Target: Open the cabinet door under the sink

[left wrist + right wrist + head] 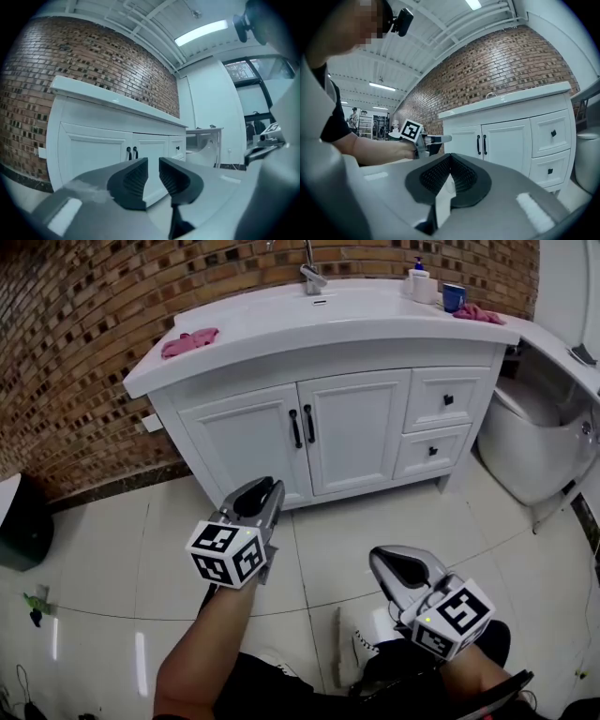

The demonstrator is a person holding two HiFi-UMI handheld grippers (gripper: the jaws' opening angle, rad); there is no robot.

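Bright light is cast by ceiling strip lights [202,32], streaks are mirrored on the floor tiles [141,657], and gripper-view edges are bent and darkened.

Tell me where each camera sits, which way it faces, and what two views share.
Head view: on the person's head, looking steeply down at the cabinet and floor; the arms, left tool and right tool show.
Left gripper view: on the left tool, low, facing the cabinet front along its slightly parted jaws.
Right gripper view: on the right tool, jaws together, facing the cabinet; the left forearm and left tool show.
Shared: all views catch the black door handles.
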